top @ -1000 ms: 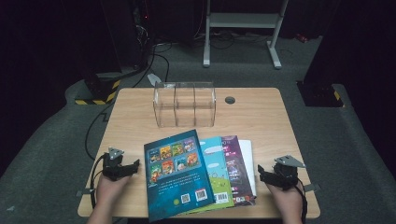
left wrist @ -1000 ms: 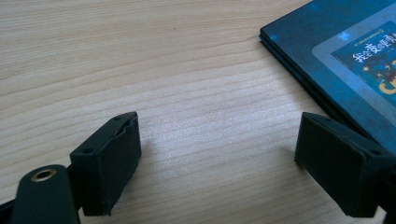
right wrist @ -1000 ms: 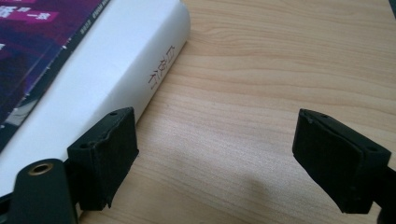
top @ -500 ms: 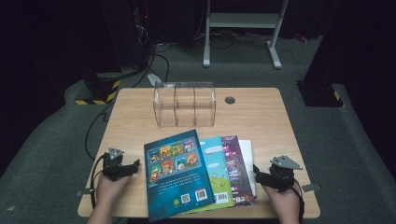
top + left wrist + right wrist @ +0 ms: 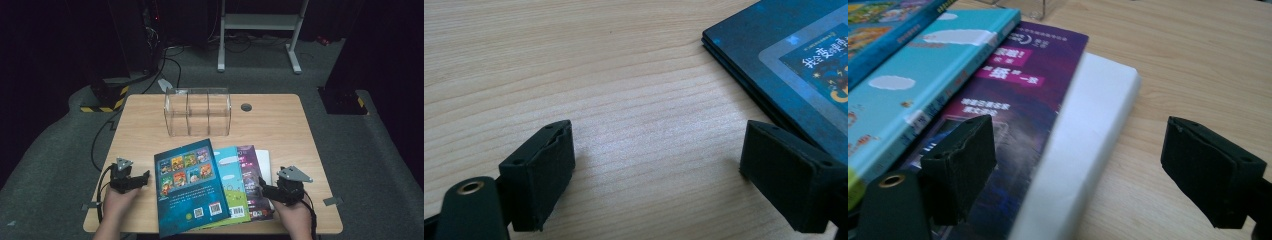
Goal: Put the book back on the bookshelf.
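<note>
A person sits at a wooden table [image 5: 280, 125] with a two-jaw gripper in each hand. A fan of four overlapping books lies on the near part of the table between the two grippers.

The left gripper [image 5: 145, 176] rests on bare wood with its jaws wide apart and nothing between them. Just beside its right jaw lies the dark blue book [image 5: 190, 192], the topmost of the fan; in the left gripper view that book's corner [image 5: 784, 65] sits close to the right jaw.

The right gripper [image 5: 261, 186] has its jaws apart too, hovering at the opposite edge of the fan. In the right gripper view, its left jaw stands over the purple book [image 5: 1018, 95], and the white book [image 5: 1088, 135] at the bottom of the pile runs up between the jaws, not pinched. Left of the purple book lies a light blue book [image 5: 923, 85].

Beyond both grippers, farther up the table, stands a clear plastic organiser [image 5: 198, 111].
</note>
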Motion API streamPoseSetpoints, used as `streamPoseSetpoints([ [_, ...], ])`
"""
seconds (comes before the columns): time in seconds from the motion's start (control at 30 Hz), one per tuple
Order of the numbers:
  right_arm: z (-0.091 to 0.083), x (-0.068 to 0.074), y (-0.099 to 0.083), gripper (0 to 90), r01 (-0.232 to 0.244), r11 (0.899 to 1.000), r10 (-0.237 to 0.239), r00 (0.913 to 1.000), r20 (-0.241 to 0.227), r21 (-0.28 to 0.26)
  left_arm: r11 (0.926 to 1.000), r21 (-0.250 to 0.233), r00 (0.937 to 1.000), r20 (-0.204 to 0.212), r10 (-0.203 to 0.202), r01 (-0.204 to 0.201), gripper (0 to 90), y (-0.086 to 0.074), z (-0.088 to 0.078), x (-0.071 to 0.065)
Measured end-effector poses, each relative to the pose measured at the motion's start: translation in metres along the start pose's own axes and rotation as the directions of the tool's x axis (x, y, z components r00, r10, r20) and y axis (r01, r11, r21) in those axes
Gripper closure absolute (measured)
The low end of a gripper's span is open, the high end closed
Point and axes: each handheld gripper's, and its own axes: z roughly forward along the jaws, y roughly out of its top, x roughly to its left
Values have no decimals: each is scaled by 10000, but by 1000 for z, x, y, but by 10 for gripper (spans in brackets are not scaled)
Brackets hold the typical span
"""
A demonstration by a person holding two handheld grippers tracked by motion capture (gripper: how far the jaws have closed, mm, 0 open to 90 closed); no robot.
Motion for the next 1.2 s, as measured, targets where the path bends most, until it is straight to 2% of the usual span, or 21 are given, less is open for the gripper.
streamPoseSetpoints([
  [0.33, 5, 21, 16, 142, 350, 9992, -360, 9980, -511, -203, 10000, -5, 10000, -21, 5, -5, 143, 0, 0, 0],
  [0.7, 16, 42, 35, 145, 803, 9963, -831, 9910, -1051, -303, 10000, -7, 10000, -19, -16, 16, 142, 0, 0, 0],
  [0.87, 19, 48, 31, 164, 822, 9959, -864, 9888, -1218, -386, 10000, -26, 10000, -41, -56, 56, 143, -1, 0, -1],
  [0.9, 21, 53, 29, 163, 1019, 9947, -1032, 9860, -1310, -164, 10000, -16, 9999, -75, -82, 82, 144, -1, -1, -1],
  [1.0, 18, 57, 27, 164, 1093, 9936, -1120, 9853, -1288, -281, 9999, -69, 9998, -138, -139, 138, 157, -2, -2, -1],
  [1.13, 17, 56, 26, 164, 1122, 9934, -1146, 9833, -1413, -246, 9998, -67, 9996, -208, -166, 165, 156, -4, -4, -3],
  [1.2, 16, 55, 25, 167, 1026, 9945, -1043, 9841, -1440, -195, 10000, -69, 9993, -363, -17, 14, 140, -5, -6, -5],
])
